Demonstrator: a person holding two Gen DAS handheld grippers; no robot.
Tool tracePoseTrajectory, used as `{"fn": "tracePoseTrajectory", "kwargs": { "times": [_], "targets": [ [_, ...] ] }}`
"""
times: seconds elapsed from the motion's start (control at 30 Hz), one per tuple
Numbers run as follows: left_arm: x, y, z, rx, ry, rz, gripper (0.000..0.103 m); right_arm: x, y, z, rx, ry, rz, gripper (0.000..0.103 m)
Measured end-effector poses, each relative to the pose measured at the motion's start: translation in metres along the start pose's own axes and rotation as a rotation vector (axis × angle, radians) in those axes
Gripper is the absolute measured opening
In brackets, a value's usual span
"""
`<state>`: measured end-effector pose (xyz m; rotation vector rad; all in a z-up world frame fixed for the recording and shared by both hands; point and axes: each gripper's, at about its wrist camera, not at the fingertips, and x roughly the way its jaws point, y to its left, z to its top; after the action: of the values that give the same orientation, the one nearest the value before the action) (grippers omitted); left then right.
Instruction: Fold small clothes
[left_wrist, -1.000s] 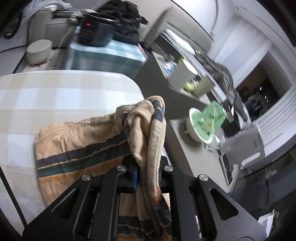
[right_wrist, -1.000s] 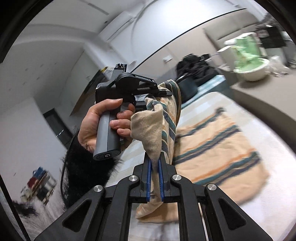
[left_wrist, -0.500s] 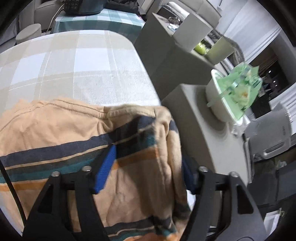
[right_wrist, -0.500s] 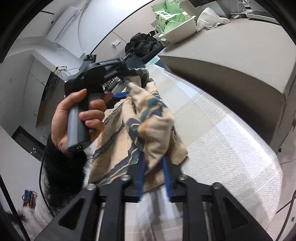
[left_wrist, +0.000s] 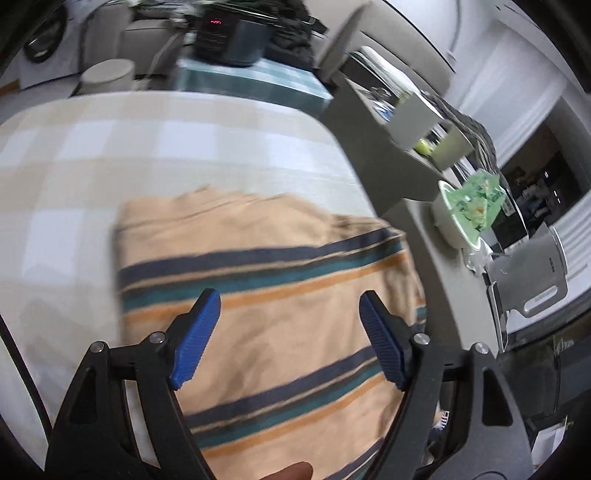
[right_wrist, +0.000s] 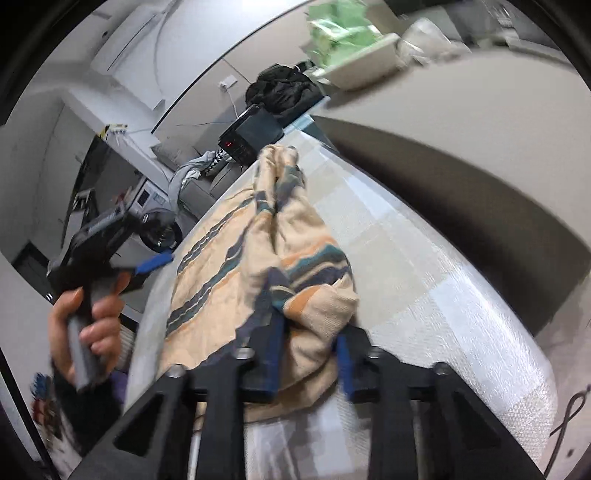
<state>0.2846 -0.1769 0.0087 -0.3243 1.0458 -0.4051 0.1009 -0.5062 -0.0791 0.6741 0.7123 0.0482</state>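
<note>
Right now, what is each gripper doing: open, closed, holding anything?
Left gripper: opening, nothing gripped; striped garment lies below it.
Right gripper: closing, a bunch of the garment between its fingers.

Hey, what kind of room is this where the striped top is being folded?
Most likely a lived-in home, a combined living and kitchen area. A washing machine and a sofa stand behind the checked table, and a kettle sits on the grey counter.

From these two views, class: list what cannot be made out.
- Striped garment, left wrist view: its near edge is cut off by the frame and the open left gripper.
- Right gripper, right wrist view: bunched cloth hides its closing fingers' contact.
- Green packet: blurred.
</note>
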Motion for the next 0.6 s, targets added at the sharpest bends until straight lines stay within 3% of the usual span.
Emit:
{"fn": "tracePoseTrajectory", "kwargs": {
  "times": [0.1,0.2,0.3,0.33,0.43,0.5,0.6],
  "targets": [
    [-0.024,0.033,-0.015,-0.033,-0.009,-0.001,0.075,-0.014,0.024,0.003,-0.088,-0.020,0.011,0.010],
    [-0.044,0.055,-0.031,-0.035,-0.025,0.006,0.075,-0.027,0.033,0.006,-0.069,-0.003,0.062,0.010],
    [-0.056,0.074,-0.047,-0.048,-0.020,-0.006,0.075,-0.020,0.025,-0.001,-0.098,0.031,-0.054,0.012],
    [-0.058,0.079,-0.053,-0.049,-0.016,-0.007,0.075,-0.011,0.017,-0.003,-0.100,0.080,-0.099,0.013],
    [-0.063,0.088,-0.072,-0.035,0.000,0.006,0.075,-0.007,0.009,0.000,-0.053,0.104,-0.039,0.023],
    [-0.064,0.088,-0.085,-0.025,0.019,-0.008,0.075,-0.007,0.010,0.003,-0.061,0.107,-0.004,0.049],
    [-0.052,0.078,-0.102,0.023,0.068,-0.032,0.075,0.001,0.014,0.005,-0.116,0.110,-0.027,0.050]
  ]
}}
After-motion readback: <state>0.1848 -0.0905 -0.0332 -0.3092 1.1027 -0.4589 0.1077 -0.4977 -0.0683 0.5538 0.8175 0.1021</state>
